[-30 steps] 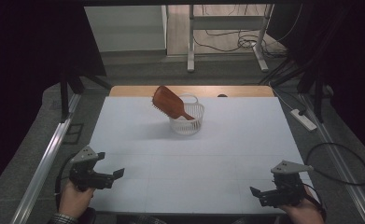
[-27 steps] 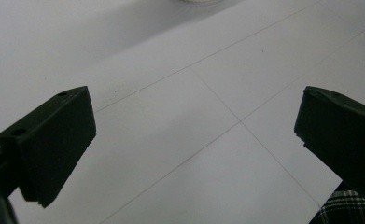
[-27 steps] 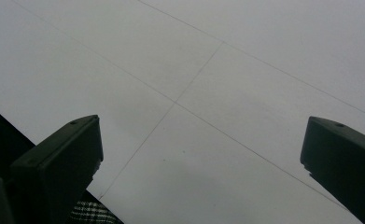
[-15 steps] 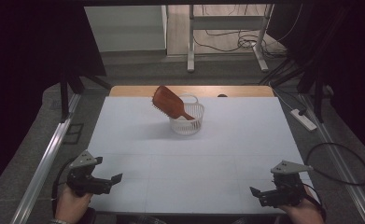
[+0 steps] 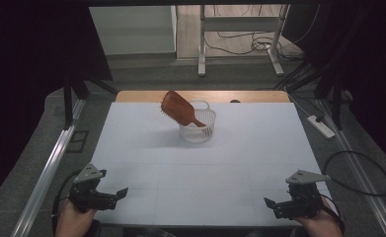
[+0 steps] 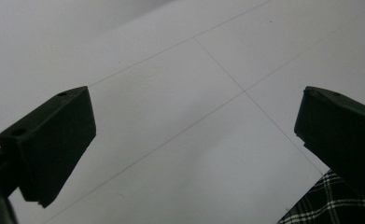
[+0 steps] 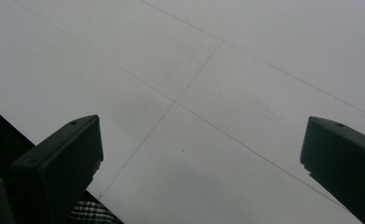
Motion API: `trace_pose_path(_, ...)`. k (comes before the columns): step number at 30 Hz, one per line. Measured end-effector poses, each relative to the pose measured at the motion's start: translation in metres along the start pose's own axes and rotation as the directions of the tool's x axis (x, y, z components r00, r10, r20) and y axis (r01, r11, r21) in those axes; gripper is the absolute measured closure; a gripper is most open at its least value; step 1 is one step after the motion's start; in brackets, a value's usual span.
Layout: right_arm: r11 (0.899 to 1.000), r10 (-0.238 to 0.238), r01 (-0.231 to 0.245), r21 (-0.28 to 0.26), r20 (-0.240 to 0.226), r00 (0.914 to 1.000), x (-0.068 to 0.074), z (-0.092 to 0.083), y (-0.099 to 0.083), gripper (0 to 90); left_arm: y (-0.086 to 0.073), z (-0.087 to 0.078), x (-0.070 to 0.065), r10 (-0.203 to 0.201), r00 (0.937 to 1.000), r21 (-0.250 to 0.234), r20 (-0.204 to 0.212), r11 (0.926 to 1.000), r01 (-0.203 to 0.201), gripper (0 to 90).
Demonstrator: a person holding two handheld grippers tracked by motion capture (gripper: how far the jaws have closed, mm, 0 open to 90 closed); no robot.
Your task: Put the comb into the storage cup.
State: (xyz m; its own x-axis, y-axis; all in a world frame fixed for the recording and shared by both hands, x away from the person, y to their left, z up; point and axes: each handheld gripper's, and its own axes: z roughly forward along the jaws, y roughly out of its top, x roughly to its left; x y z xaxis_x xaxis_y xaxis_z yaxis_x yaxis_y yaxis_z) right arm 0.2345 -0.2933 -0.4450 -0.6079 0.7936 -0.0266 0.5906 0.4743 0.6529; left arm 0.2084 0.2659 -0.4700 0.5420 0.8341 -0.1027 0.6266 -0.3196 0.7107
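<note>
A brown wooden hairbrush (image 5: 179, 110) leans in a small white wire basket (image 5: 199, 128) at the far middle of the white table (image 5: 240, 163); its paddle sticks out up and to the left. My left gripper (image 5: 119, 193) hovers at the near left corner, far from the basket, jaws pointing right. In the left gripper view the left gripper (image 6: 194, 140) is open, with bare table between its jaws. My right gripper (image 5: 268, 203) sits at the near right corner, jaws pointing left. In the right gripper view the right gripper (image 7: 201, 158) is open over bare table.
A wooden strip (image 5: 131, 96) borders the table's far edge. Metal rails (image 5: 47, 168) run along the left side. A power strip (image 5: 321, 126) and a looped cable (image 5: 358, 173) lie on the floor at right. Plaid cloth (image 6: 339, 200) shows past the near table edge.
My left gripper has drawn back toward the near edge and slightly left. The right gripper, brush and basket have stayed put.
</note>
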Motion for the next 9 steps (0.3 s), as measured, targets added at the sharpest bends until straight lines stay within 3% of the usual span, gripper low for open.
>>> trace_pose_path(9,1.000,-0.002,0.002,0.002,0.001,1.0000,-0.0001,0.0005,0.0000,0.0,0.0004,0.0008,-0.0021,-0.002,0.9998,0.023,-0.021,0.9997,0.002,0.0)
